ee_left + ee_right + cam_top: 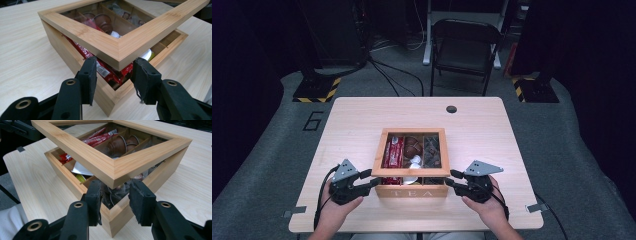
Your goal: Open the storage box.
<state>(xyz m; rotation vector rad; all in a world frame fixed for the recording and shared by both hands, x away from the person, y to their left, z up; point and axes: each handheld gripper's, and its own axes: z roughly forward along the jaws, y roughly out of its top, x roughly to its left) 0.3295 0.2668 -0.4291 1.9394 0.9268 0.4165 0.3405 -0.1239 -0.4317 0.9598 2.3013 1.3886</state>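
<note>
A wooden tea box stands near the table's front, and its window-framed lid is raised at the front edge and tilted. My left gripper is shut on the lid's front left corner. My right gripper is shut on the front right corner. Inside the box lie red sachets, brown capsules and dark tea bags. A white packet shows through the gap under the lid.
The light wooden table has a round cable hole at the back. A black folding chair stands beyond the far edge. Cables run over the grey floor behind.
</note>
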